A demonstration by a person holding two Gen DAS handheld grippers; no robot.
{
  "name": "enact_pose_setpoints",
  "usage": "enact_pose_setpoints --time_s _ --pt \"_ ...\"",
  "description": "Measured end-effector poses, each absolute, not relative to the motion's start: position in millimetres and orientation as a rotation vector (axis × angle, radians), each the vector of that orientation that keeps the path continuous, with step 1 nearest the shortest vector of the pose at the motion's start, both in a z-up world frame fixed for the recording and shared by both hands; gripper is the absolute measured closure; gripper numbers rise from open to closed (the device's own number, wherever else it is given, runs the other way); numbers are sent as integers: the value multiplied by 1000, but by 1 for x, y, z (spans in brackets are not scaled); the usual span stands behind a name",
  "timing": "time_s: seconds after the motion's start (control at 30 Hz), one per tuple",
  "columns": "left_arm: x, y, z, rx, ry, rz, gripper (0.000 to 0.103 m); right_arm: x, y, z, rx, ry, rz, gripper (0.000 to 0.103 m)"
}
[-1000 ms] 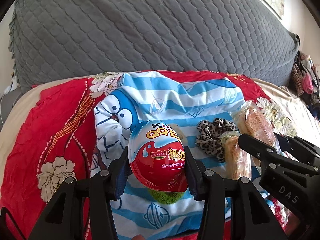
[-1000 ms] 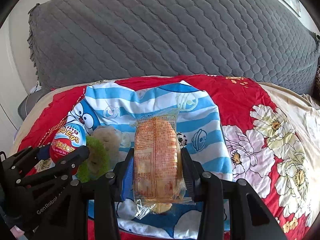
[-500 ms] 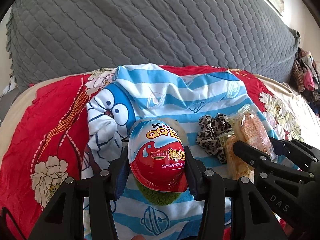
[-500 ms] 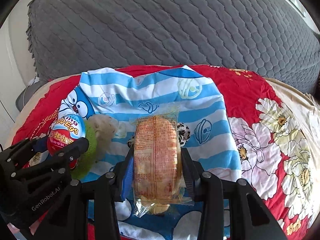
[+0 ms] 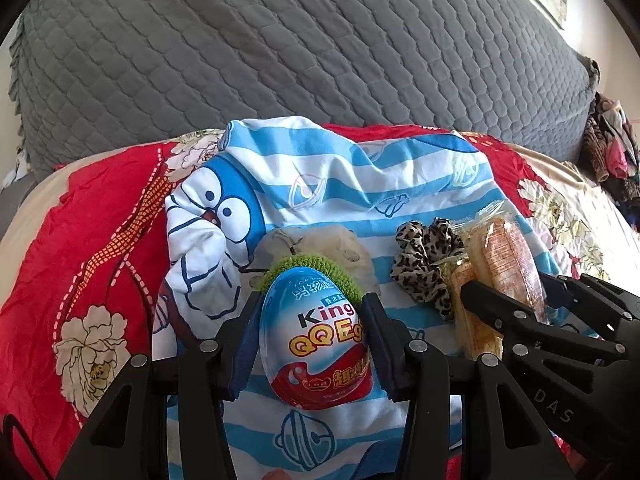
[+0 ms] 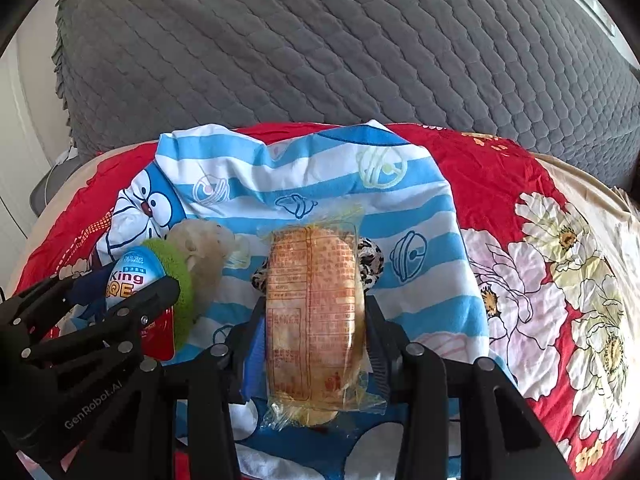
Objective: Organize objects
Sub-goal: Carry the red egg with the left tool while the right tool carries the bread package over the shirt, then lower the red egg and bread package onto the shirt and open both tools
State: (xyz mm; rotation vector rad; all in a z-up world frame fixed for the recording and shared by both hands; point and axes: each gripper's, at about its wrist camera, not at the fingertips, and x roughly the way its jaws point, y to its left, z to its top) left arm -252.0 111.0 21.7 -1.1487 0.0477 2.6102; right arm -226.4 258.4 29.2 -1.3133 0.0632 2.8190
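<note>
Bright daylight comes in from the right side. The flowered sheet (image 6: 576,264) looks washed out and very white there. The gray quilted cushion (image 5: 304,52) looks bent near the round, dark edges. Everything looks sharp, and the shadows are soft.

Your egg (image 5: 316,344) hides most of the green scrubber (image 5: 316,276), your wrapped bread (image 6: 314,320) covers all but the scrunchie's (image 6: 370,258) edges, and the wrapper's small print is unreadable.

One toy egg (image 5: 316,336), one scrunchie (image 5: 426,258), perhaps two bread packets (image 5: 504,256).
</note>
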Motion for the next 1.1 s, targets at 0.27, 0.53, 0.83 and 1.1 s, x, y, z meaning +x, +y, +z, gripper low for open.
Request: enact_pose_setpoints --time_s 0.27,0.53,0.83,1.1 --pt "-250 109 20 -1143 38 2617 52 -226 257 25 -1331 72 2816 58" --pt "-249 109 22 -1134 54 2622 52 -224 259 23 -1348 94 2809 53" --pt "-251 105 23 -1138 39 2638 38 -224 263 25 -1336 103 2797 40" --pt "-250 100 26 -1138 40 2660 30 -223 265 27 -1318 92 2796 31"
